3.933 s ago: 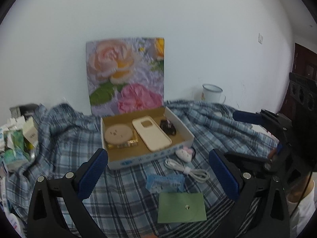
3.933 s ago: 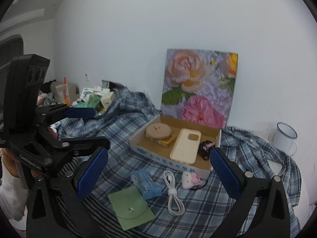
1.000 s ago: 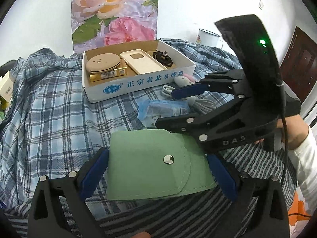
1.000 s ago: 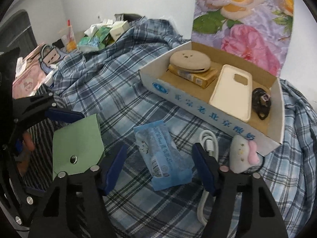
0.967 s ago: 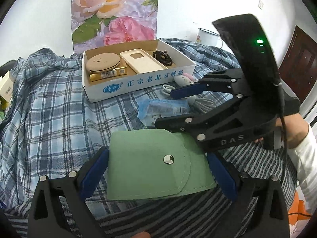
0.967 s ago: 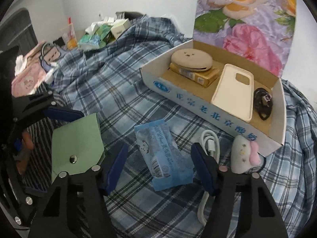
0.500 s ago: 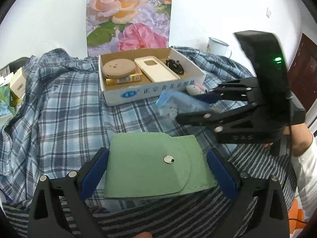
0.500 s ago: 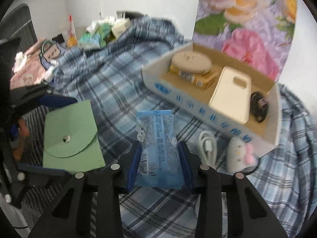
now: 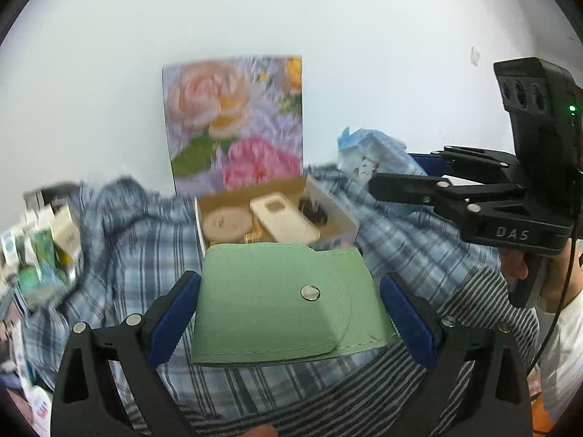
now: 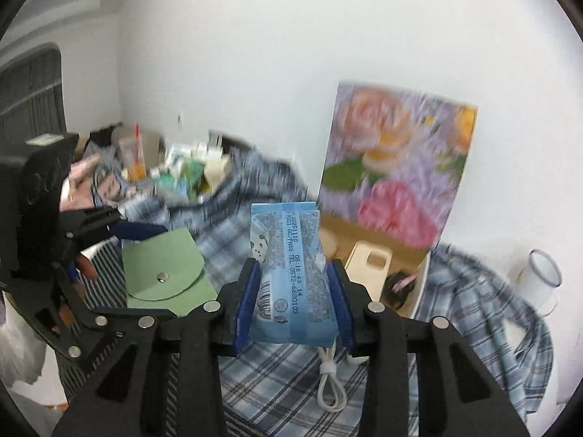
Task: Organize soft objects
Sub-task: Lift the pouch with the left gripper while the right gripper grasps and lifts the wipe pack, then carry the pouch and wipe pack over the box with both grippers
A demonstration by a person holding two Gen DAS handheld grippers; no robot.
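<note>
Blue plastic soft tissue packet (image 10: 291, 273): light, squashy, slippery film; clamped mid-body in right gripper (image 10: 293, 304), aloft near cardboard box (image 10: 419, 291). Flat green felt snap pouch (image 9: 284, 302): limp, edge-gripped by left gripper (image 9: 288, 313).

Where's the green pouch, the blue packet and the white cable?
green pouch (image 9: 269, 302), left wrist view, on its front flap.
blue packet (image 10: 291, 273), right wrist view, on its printed middle.
white cable (image 10: 329, 389), right wrist view, on its coiled loop.

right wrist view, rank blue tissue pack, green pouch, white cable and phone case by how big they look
1. blue tissue pack, enlarged by nearness.
2. green pouch.
3. phone case and white cable: both partly hidden, too close to rank.
</note>
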